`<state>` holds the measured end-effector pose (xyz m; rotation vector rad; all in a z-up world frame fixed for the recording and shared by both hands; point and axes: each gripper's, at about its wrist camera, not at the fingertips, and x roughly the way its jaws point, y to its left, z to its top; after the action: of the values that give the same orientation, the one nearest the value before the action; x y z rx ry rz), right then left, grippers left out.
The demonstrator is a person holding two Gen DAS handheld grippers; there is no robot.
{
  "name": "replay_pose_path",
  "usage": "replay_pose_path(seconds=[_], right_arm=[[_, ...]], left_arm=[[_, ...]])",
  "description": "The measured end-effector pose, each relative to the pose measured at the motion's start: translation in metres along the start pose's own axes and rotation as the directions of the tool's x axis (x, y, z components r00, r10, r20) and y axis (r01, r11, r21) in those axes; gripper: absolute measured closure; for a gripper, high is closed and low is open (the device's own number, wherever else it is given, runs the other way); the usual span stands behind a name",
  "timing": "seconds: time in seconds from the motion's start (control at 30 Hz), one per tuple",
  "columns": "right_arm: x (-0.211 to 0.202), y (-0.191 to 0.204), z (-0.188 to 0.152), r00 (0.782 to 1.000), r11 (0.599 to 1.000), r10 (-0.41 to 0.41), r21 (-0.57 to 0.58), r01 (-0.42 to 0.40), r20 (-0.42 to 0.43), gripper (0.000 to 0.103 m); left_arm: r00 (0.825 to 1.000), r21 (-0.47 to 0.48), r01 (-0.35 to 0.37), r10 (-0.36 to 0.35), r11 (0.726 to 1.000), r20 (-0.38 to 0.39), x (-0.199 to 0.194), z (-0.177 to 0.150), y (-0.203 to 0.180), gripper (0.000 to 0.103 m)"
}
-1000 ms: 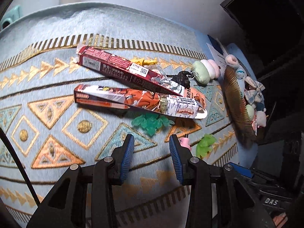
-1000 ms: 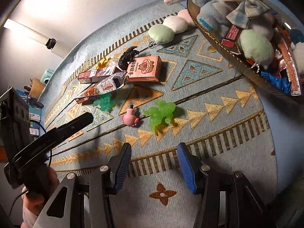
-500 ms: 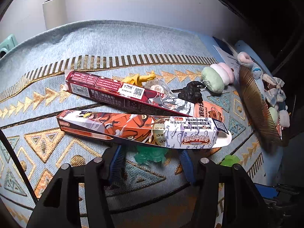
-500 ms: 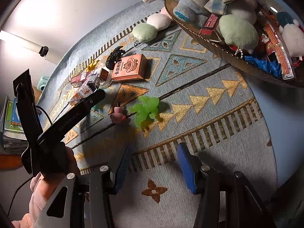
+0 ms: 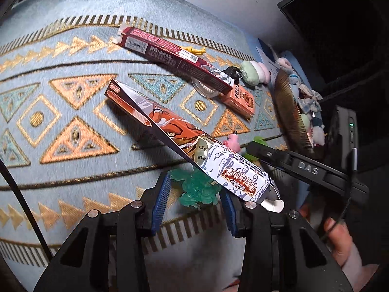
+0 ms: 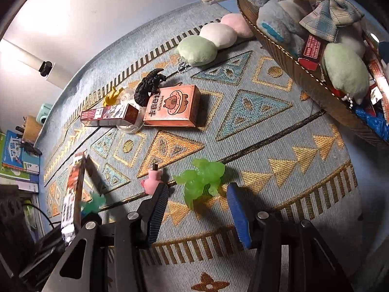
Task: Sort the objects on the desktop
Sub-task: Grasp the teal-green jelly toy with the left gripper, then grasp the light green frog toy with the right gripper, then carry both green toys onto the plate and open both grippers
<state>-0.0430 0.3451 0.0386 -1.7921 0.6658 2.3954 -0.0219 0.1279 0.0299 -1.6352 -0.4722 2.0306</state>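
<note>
My left gripper [image 5: 195,194] is open, its jaws on either side of a teal translucent figure [image 5: 198,188] on the patterned cloth. A long orange and white pen box [image 5: 192,143] lies tilted across that figure, its near end over my right finger. My right gripper [image 6: 198,198] is open, its jaws on either side of a bright green translucent figure [image 6: 200,178]. A small pink pig figure [image 6: 152,182] sits just left of it. The teal figure [image 6: 93,202] and the pen box [image 6: 73,192] also show at the right wrist view's left edge.
A dark red long box [image 5: 175,58], a clear dish [image 6: 128,126], an orange carton [image 6: 172,107], a black figure [image 6: 148,86], a yellow figure [image 6: 113,96] and three plush balls [image 6: 214,40] lie farther back. A brown basket [image 6: 313,82] of plush toys stands right.
My left gripper has come down around the teal figure and the orange pen box has tipped up and turned. My right gripper has moved forward to straddle the green figure.
</note>
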Motion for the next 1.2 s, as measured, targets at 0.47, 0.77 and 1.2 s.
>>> replay_pose_path(seconds=[0.47,0.77,1.2], right_arm=[[-0.039,0.01,-0.015,0.993,0.996,0.001,-0.091,0.009,0.116,0.064],[-0.13,-0.023,-0.015,0.968,0.997,0.074,-0.031,-0.068,0.24,0.064],[-0.223,-0.114,0.028,0.911,0.994,-0.005,0.101,-0.04,0.413,0.064]], left_arm=[[0.985,-0.007,0.171,-0.171,0.985,0.02,-0.034,0.003,-0.027,0.065],[0.972,0.104,0.227,-0.231,0.968,0.031,-0.037,0.019,-0.093,0.065],[0.959,0.246,0.272,-0.283,0.931,0.011,0.001,0.054,-0.205,0.065]])
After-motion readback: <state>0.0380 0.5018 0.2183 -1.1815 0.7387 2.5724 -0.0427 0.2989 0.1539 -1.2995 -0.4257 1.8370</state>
